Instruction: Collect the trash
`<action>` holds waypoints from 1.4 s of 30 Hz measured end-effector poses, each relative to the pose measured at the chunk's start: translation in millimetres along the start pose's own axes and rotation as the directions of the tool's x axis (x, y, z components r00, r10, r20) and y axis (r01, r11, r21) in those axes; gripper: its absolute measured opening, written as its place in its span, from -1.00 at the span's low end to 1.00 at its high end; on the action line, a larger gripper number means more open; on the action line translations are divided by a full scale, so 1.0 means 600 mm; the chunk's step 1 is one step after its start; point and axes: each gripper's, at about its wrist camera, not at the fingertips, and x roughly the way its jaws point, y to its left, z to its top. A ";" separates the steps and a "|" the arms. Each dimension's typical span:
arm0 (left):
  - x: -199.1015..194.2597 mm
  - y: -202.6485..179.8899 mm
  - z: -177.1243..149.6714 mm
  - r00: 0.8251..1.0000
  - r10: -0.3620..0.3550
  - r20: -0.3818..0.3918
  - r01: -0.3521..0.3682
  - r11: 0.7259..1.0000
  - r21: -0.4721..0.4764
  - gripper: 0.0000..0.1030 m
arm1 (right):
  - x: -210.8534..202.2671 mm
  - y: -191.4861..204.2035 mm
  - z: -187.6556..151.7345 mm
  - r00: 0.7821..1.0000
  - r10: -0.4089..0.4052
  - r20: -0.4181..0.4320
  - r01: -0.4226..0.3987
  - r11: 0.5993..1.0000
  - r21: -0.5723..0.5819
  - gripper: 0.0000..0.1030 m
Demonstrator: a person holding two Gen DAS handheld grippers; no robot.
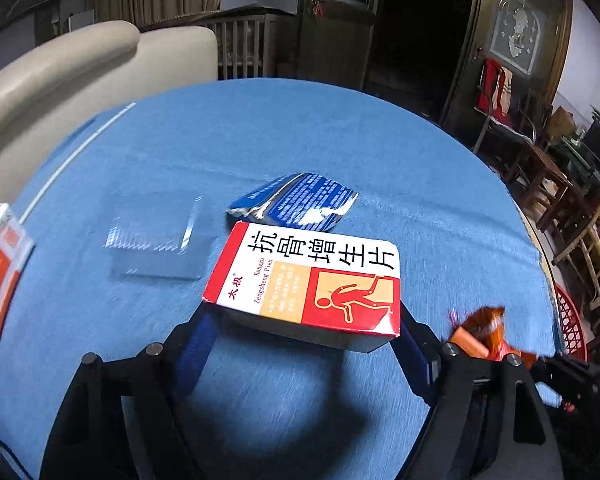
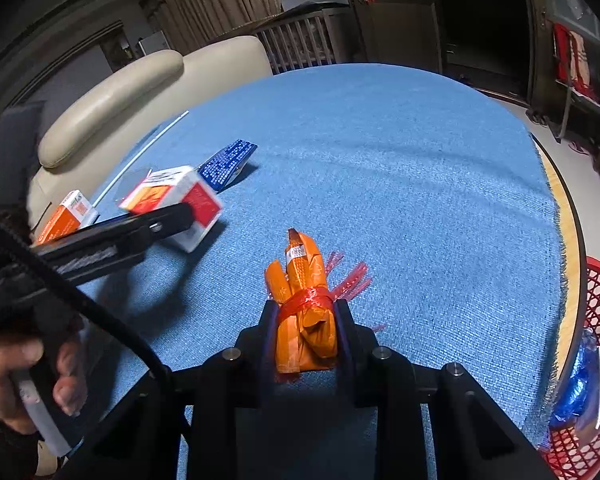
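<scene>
Red and white medicine box up off the worktop, caught between the wide-spread fingers of the left gripper, one at each end. Orange wrapper bundle, tied with red string, squeezed tight by the nearly closed fingers of the right gripper, also lifted. Still lying on the blue cloth: a torn blue packet just behind the box, a clear plastic tray beside it, and a small orange box far off at the edge. Red basket waiting low by the worktop's rim, with something blue already inside. Two pieces picked up, none dropped in yet. Likely about halfway, with three more to fetch after these.
</scene>
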 end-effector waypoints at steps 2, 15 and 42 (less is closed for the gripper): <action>-0.017 0.000 -0.015 1.000 0.018 0.006 -0.018 1.000 0.006 0.61 | -0.001 0.001 0.000 1.000 -0.002 -0.005 0.002 1.000 0.003 -0.42; -0.100 0.012 -0.079 0.997 0.056 0.044 -0.055 0.998 -0.025 0.61 | -0.044 0.043 -0.025 1.000 0.029 0.011 -0.029 0.999 -0.034 -0.41; -0.164 -0.001 -0.104 0.991 0.067 0.111 -0.063 0.997 -0.039 0.61 | -0.137 0.042 -0.061 0.993 0.055 0.102 -0.054 0.998 -0.012 -0.41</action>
